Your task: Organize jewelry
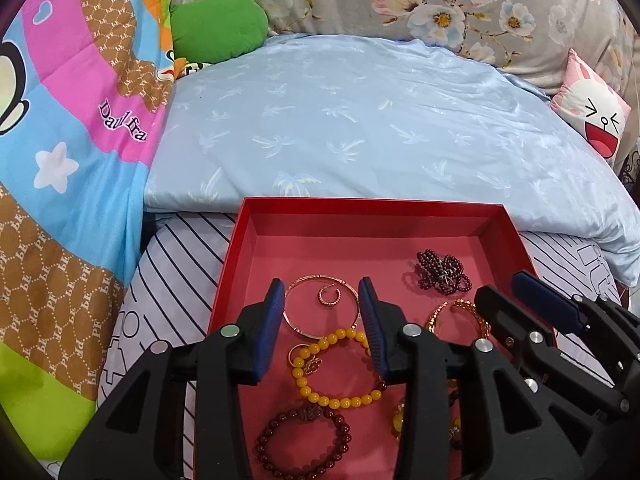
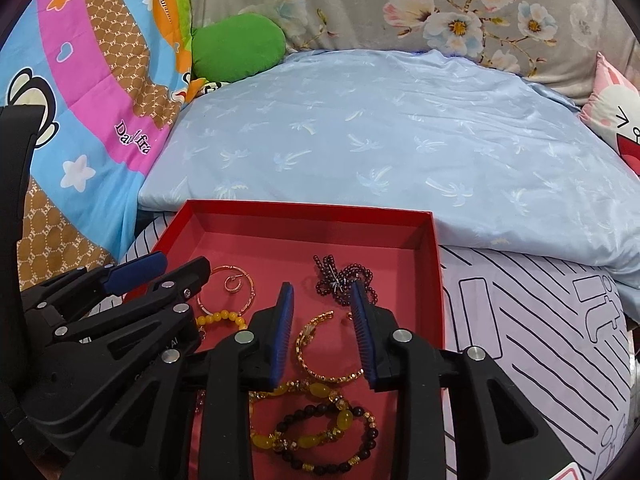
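The bed (image 1: 360, 128) is the biggest thing here, with a light blue quilt (image 2: 360, 140) lying behind the red box (image 1: 360, 205). The red box sits on the striped sheet (image 2: 520, 320), and all the jewelry lies inside it.

What could go wrong? The pieces lie very close together in the red box. If one is picked up, it might snag the next one and drag it along. The dark bead string (image 1: 442, 274), near the far right of the red box, is bunched up and could get tangled. The tiny ring (image 1: 329, 295) inside the thin gold bangle (image 1: 320, 306) is small and could slip away.

The left hand-held gripper (image 1: 322, 322) hangs over the left part of the red box, above the yellow bead bracelet (image 1: 340, 368). Its jaws are partly spread and hold nothing.

The right hand-held gripper (image 2: 322, 330) hangs over the right part of the red box, above the gold sparkly bangle (image 2: 324, 350). Its jaws are partly spread too, and nothing is pinched.
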`<state>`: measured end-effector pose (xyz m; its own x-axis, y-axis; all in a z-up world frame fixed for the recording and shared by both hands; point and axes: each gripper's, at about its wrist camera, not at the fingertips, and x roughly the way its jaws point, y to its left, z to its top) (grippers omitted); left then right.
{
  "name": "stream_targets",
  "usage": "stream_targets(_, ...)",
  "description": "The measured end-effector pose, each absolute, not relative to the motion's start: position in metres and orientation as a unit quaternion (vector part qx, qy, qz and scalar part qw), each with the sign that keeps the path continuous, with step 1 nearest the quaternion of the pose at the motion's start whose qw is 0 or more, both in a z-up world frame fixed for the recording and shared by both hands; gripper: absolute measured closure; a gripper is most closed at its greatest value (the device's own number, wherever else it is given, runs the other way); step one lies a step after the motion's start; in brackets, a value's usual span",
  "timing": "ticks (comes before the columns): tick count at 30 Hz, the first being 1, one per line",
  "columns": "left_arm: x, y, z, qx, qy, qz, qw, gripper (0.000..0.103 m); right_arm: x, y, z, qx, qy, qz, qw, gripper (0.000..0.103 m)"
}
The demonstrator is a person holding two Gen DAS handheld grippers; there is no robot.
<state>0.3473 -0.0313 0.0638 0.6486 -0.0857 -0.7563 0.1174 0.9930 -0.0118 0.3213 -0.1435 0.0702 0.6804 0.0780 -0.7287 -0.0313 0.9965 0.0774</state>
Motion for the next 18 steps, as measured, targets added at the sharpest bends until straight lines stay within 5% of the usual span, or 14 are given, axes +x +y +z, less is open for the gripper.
stream_targets(11,0.306,-0.031,0.076,0.024,0.408,-0.056,0.911,0.065,0.273,-0.143,0.082,0.024,0.391,0.019,0.920,0.071)
stream_targets(18,0.271,-0.027,0.077,0.023,0.405,-0.044,0.913,0.054,0.239,-0.142,0.083,0.031,0.392,0.016,0.919,0.071)
